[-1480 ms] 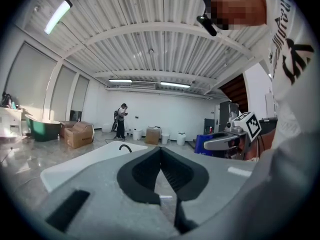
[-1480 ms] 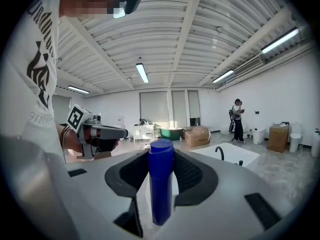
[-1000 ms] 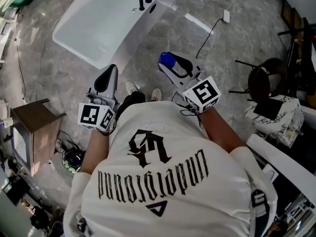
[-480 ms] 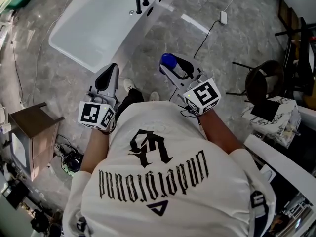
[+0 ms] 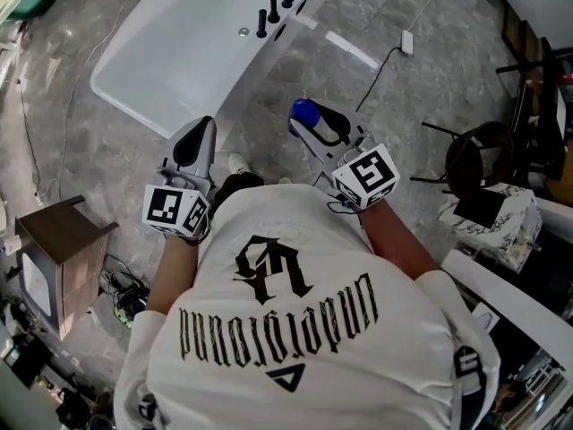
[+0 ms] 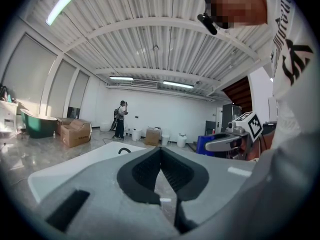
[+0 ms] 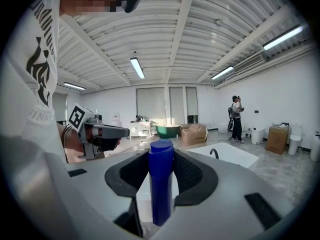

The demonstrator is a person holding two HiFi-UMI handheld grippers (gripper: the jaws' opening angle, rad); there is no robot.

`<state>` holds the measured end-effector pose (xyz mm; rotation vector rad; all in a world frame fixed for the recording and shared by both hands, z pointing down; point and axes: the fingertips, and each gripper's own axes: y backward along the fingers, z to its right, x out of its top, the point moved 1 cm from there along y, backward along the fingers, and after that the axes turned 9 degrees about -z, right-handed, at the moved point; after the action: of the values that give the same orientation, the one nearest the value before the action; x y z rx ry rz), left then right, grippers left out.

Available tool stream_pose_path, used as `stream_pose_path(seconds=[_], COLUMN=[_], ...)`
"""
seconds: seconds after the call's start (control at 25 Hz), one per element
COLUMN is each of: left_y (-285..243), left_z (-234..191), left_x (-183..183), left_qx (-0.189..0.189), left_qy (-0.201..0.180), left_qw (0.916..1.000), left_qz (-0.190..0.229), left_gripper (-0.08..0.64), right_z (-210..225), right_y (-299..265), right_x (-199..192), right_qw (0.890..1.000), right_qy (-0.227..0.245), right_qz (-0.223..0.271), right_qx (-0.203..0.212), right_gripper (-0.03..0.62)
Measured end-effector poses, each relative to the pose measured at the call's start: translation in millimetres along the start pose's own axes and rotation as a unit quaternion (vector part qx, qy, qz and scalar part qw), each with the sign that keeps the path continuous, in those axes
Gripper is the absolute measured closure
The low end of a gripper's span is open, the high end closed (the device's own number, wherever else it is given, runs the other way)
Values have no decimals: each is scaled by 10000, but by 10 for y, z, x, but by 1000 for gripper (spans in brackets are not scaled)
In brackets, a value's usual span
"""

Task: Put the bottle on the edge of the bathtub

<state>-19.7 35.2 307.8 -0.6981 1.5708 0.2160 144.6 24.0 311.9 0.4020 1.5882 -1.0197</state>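
Observation:
A blue bottle (image 7: 161, 184) stands upright between the pads of my right gripper (image 7: 161, 153), which is shut on it. In the head view its blue cap (image 5: 304, 109) sticks out past the right gripper (image 5: 318, 125), held over the grey floor. The white bathtub (image 5: 170, 56) lies ahead and to the left, with a black faucet (image 5: 268, 0) on its near rim. My left gripper (image 5: 193, 143) hangs level beside the tub's corner. Its jaws (image 6: 160, 150) meet at the tips with nothing between them. The tub also shows beyond both grippers (image 6: 80, 164) (image 7: 231, 155).
A wooden side table (image 5: 55, 238) stands at the left. A black cable with a white plug (image 5: 407, 36) runs across the floor ahead right. A black chair (image 5: 479, 149) and a marble-patterned box (image 5: 501, 215) stand at the right. A person (image 7: 236, 112) stands far off near cardboard boxes.
The bathtub and faucet have slid lower and nearer in the head view as the person moves toward them. Both grippers keep their pose, the bottle still held.

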Motion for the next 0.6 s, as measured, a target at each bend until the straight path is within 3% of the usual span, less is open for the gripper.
stream_pose_path(seconds=[0.6], left_y=[91], left_z=[-1173], left_x=[247], left_qx=[-274], left_qy=[-181], left_qw=[9995], left_qz=[8], left_gripper=[548], right_z=[-94], right_y=[-1102], right_x=[574], right_qw=[9997], right_qy=[42], right_qz=[21], right_qx=[-231], right_gripper=[437])
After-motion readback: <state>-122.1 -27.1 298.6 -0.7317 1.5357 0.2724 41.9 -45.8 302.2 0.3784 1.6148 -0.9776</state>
